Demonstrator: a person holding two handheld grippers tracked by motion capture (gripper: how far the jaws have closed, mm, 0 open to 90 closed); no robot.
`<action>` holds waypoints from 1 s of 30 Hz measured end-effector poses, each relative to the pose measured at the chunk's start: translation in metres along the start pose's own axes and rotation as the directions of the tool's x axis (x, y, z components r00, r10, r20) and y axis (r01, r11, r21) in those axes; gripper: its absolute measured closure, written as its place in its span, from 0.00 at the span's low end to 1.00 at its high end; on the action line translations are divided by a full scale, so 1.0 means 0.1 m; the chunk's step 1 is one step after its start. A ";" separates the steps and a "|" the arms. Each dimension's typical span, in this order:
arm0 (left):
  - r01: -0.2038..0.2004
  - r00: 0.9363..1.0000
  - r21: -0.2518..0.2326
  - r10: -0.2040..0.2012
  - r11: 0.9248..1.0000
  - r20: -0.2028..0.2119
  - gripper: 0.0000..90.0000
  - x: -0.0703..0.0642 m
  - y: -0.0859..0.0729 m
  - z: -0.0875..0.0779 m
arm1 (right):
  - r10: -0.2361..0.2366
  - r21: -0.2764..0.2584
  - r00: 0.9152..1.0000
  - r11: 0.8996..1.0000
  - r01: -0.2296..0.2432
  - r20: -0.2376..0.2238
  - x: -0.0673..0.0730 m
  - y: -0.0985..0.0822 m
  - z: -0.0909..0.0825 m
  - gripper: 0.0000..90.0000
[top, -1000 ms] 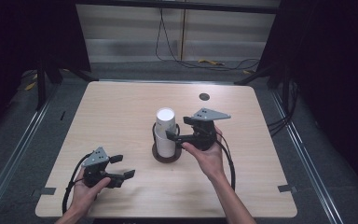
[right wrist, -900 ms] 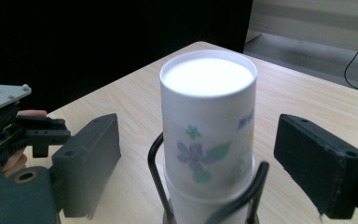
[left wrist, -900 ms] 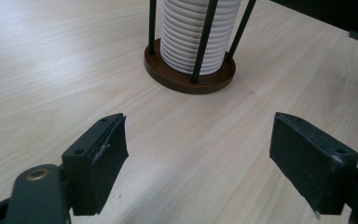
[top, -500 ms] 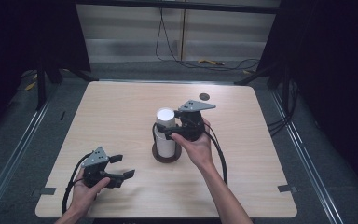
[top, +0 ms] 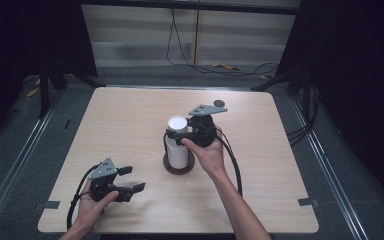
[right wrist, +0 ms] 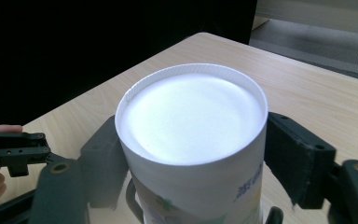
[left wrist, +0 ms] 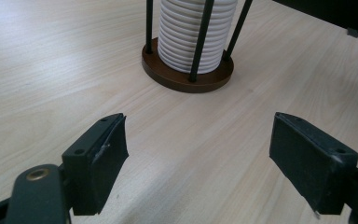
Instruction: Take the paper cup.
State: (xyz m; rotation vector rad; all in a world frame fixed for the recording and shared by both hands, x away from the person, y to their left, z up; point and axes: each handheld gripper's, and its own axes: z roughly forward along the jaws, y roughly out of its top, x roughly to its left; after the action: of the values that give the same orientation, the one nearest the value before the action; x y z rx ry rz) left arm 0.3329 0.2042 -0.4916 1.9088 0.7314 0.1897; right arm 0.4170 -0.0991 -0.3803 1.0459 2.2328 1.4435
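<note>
High view: the right gripper (top: 180, 136), which a second earlier stood beside the white paper cup (top: 178, 123) atop the ribbed white cup stack (left wrist: 196, 35) on its round brown base (left wrist: 186, 77), had closed in, jaws flanking the cup, apparently touching but contact unclear. The left gripper (top: 130, 180) stayed near the table's (top: 280, 165) front edge, jaws spread and empty. A lift seemed imminent.

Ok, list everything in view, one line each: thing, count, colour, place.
table: one, light wood, centre of the room.
cup holder: one, brown round base with dark upright rods, mid-table.
stacked cups: one white stack, upside down in the holder.
small disc: one, dark, far side of the table.
floor cables: several, black and yellow, beyond the table.
left tongs: black, open, near left of the table.
right tongs: black, jaws either side of the top cup.
</note>
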 end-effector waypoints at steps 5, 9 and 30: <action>-0.004 1.000 0.005 0.004 1.000 0.003 0.21 0.00 0.00 0.01 | -0.020 0.003 1.000 1.000 0.020 0.013 0.00 0.03 -0.01 0.35; 0.002 1.000 0.001 -0.002 1.000 0.005 0.21 0.00 0.00 0.01 | -0.020 0.001 1.000 1.000 0.020 0.008 -0.01 0.03 -0.02 0.35; 0.010 1.000 0.008 -0.011 1.000 0.017 0.21 0.01 -0.01 0.03 | -0.045 -0.007 0.999 0.999 0.045 0.004 0.01 0.11 -0.04 0.36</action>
State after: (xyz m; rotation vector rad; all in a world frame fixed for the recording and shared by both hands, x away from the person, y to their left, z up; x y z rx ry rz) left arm 0.3349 0.2025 -0.4943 1.9111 0.7315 0.1640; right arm 0.4186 -0.0980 -0.3689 0.9889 2.2323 1.4293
